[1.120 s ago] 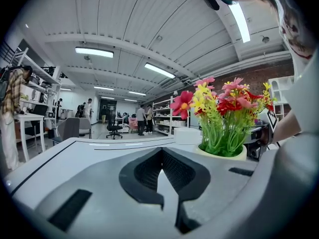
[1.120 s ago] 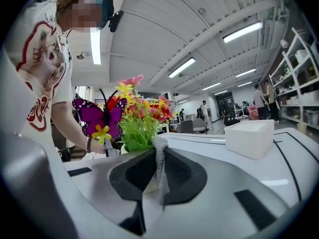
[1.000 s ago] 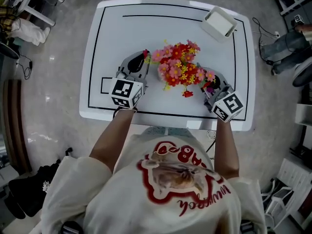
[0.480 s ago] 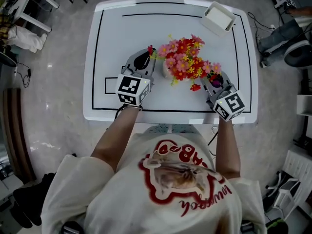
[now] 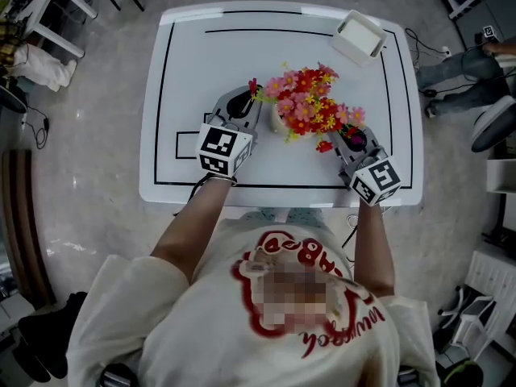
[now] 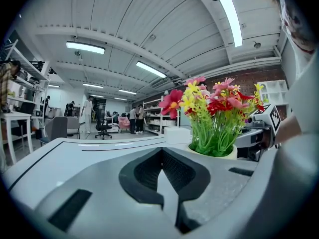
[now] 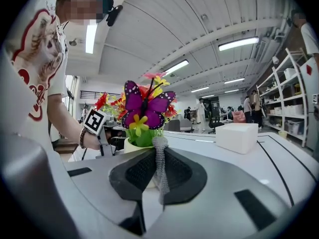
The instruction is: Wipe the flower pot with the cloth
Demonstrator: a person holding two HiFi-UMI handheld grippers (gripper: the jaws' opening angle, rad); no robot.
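The cream flower pot [image 5: 280, 122] stands mid-table, filled with red, pink and yellow artificial flowers [image 5: 309, 103]. My left gripper [image 5: 247, 97] lies just left of the pot, jaws shut with nothing between them [image 6: 162, 151]; the pot [image 6: 215, 153] shows to its right. My right gripper [image 5: 342, 138] is close to the pot's right side. It is shut on a thin strip of grey mesh cloth [image 7: 160, 166], which stands up between the pads in front of the pot [image 7: 130, 145]. A purple butterfly [image 7: 145, 105] sits among the flowers.
A white rectangular box [image 5: 362, 36] rests at the table's far right corner [image 7: 242, 136]. The white table [image 5: 185, 71] bears a black outline. Chairs, shelving and people are around the room beyond the table.
Both grippers have edged slightly closer to the pot, the right one more. The head view has shifted a little.
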